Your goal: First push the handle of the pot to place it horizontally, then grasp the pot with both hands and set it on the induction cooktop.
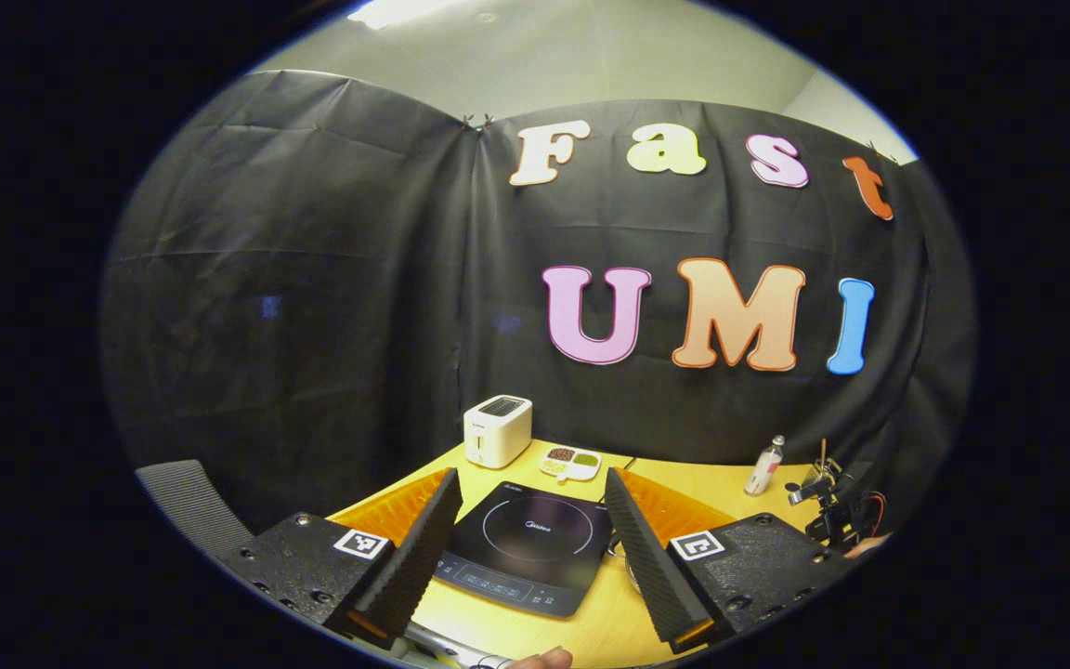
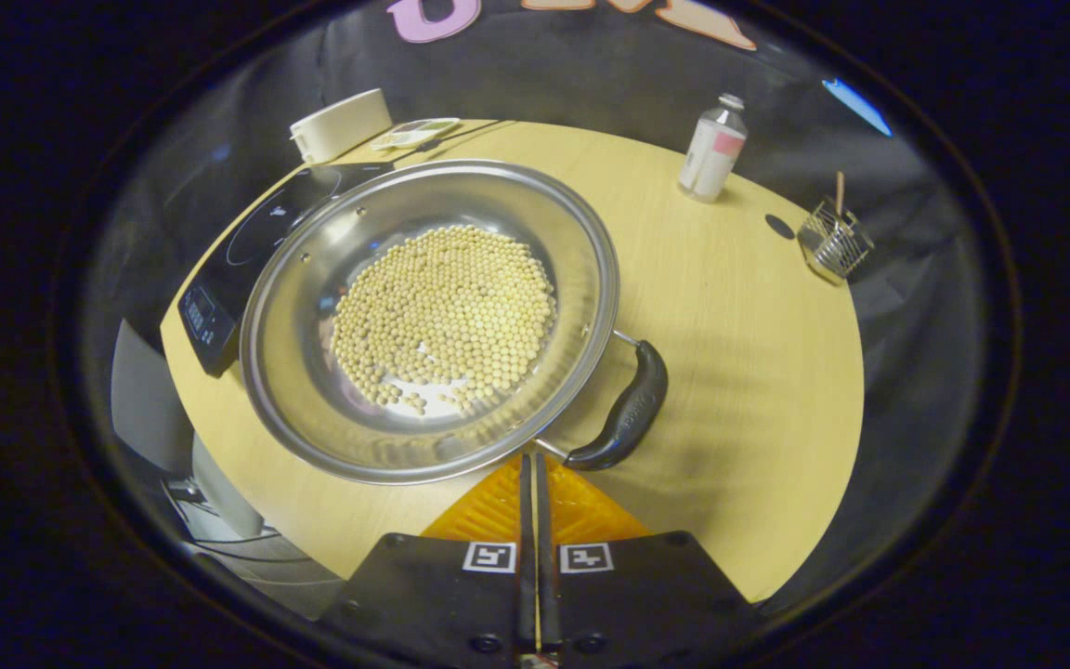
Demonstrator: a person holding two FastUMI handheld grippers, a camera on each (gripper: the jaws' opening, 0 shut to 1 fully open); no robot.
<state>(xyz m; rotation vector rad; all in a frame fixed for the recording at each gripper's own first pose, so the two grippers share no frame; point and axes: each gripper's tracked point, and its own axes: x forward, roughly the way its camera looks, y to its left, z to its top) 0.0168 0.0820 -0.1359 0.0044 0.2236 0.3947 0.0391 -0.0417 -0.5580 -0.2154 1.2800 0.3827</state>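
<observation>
A wide steel pot (image 2: pixel 312 372) with pale round beans in it stands on the wooden table, in the right gripper view. Its black side handle (image 2: pixel 626 409) points to the lower right. My right gripper (image 2: pixel 532 462) is shut with nothing between its fingers, and its tips lie at the pot's near rim, just left of the handle's near end. I cannot tell whether they touch. The black induction cooktop (image 2: pixel 219 279) lies left of the pot, partly behind it. In the left gripper view my left gripper (image 1: pixel 531 478) is open, held above the table with the cooktop (image 1: pixel 526 548) seen between its fingers.
A white toaster (image 1: pixel 498 430) and a small divided dish (image 1: pixel 570 462) stand behind the cooktop. A bottle (image 2: pixel 711 149) and a wire holder (image 2: pixel 834 242) are at the table's far right. A chair (image 1: pixel 191 502) stands left of the table.
</observation>
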